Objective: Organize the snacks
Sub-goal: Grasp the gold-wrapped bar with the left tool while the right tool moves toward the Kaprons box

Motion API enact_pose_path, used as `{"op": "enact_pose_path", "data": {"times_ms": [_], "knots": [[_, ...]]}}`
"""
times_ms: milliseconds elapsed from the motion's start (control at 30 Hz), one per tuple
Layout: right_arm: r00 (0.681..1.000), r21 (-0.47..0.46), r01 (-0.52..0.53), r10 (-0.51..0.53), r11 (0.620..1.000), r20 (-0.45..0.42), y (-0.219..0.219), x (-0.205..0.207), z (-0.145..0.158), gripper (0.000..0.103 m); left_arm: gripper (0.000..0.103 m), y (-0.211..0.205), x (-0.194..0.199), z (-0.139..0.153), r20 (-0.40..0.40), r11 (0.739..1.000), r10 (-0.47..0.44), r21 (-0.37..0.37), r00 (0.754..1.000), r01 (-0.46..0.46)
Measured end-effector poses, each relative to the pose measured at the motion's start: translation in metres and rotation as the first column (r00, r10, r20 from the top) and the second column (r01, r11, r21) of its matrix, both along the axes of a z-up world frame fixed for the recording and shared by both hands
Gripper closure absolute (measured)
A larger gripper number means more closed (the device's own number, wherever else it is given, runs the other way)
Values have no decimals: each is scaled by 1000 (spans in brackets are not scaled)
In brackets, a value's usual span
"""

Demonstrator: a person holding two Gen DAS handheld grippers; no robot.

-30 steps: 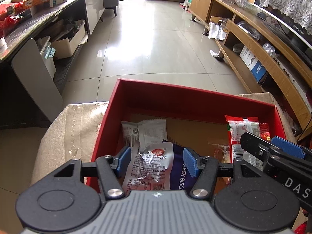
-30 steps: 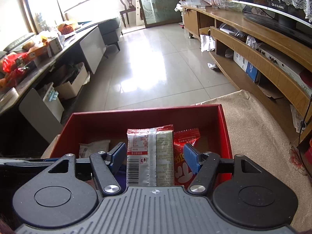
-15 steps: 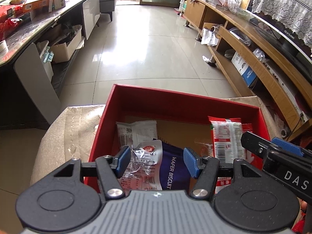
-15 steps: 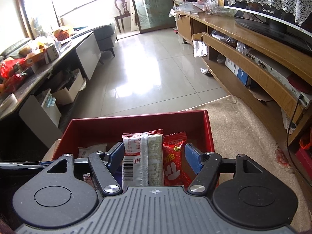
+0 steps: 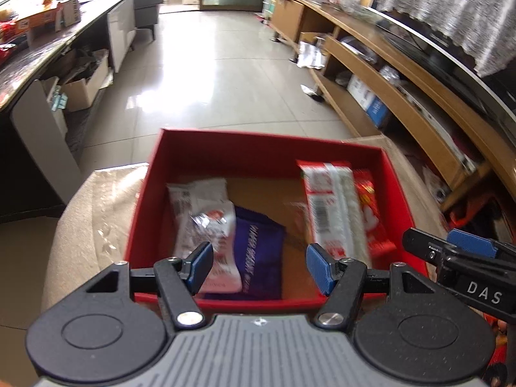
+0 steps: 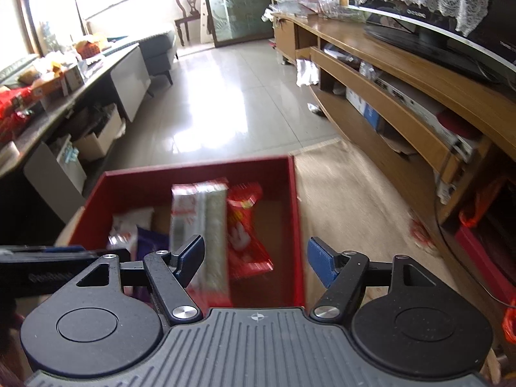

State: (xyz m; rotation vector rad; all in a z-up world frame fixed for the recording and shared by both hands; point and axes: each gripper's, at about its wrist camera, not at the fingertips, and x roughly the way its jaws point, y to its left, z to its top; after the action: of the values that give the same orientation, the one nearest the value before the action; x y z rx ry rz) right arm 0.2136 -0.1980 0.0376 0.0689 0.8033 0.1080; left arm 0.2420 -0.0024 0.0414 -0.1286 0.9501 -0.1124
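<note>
Nearest, the left gripper and right gripper hang above the red box, jaws parted and just been widening, nothing between them — likely having let go. In the box, a white packet and purple wafer pack lie at nine o'clock, a white-and-red packet and red packet at three. Beyond the beige-covered surface — tiled floor, unobstructed.

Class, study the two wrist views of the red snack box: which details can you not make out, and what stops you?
- Purple packet: lettering blurred, left view; near end behind the gripper body.
- White-and-red packet: print smeared by blur, right view; near end behind the right gripper.
- Red box: near wall hidden behind the left gripper.
</note>
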Motion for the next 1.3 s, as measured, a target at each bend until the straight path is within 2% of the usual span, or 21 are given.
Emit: {"op": "enact_pose_path", "data": {"times_ms": [300, 500, 767, 1000, 1300], "knots": [[999, -59, -5, 2, 998, -47, -26, -43, -4, 25, 44, -23, -33, -3, -19, 995, -98, -14, 995, 97], [996, -33, 23, -26, 999, -88, -59, -74, -9, 24, 43, -37, -49, -11, -45, 988, -155, -12, 987, 155], [985, -31, 82, -86, 996, -152, -92, -80, -27, 24, 43, -48, -59, -18, -74, 981, -193, -9, 978, 193], [985, -35, 8, -14, 999, -174, -74, -79, -32, 23, 43, -45, -60, -28, -104, 975, -222, -9, 970, 222], [977, -36, -112, 104, 993, -186, -36, -69, -29, 22, 43, -18, -72, -43, -142, 973, -224, 19, 964, 229]]}}
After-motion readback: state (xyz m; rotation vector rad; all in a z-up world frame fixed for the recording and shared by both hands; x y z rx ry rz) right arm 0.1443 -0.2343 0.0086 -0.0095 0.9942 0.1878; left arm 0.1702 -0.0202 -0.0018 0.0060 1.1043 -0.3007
